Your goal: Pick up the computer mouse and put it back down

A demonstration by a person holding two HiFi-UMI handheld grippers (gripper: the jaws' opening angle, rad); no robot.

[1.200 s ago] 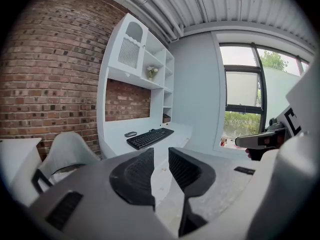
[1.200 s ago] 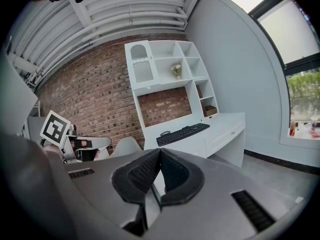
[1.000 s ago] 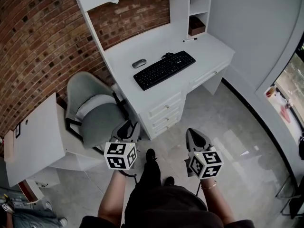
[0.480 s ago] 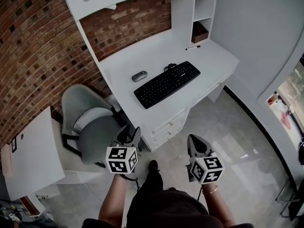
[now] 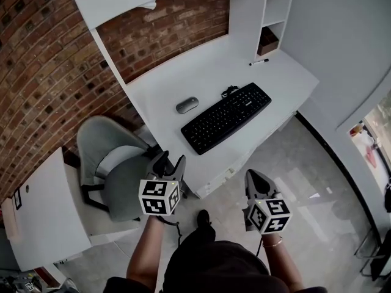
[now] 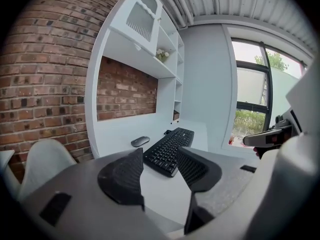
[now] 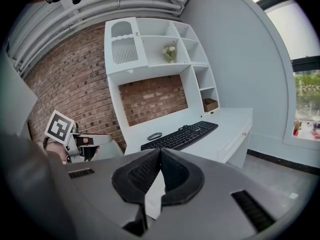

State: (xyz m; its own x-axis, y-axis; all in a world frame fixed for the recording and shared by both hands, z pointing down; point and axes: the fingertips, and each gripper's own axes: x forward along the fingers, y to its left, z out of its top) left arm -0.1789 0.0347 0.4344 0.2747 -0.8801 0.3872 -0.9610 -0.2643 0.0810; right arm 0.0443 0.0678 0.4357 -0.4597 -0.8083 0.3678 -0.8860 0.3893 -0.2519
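The mouse (image 5: 187, 105) lies on the table (image 5: 160, 81), just left of the keyboard (image 5: 226, 117), well apart from both tools. Left hand-held gripper (image 5: 170, 161): jaws have just been opening, nothing between them. Right hand-held gripper (image 5: 255, 177): jaws together, empty. Risk: a misaligned approach may strike the keyboard or push the mouse away.

White desk (image 5: 183, 72) against brick wall. Grey mouse (image 5: 187, 105) mid-desk, just beside black keyboard's (image 5: 226, 117) left end, not touching. Keyboard slanted along front edge. Black pen (image 5: 259, 61) near back right corner, below cubby holding brown box (image 5: 267, 41).
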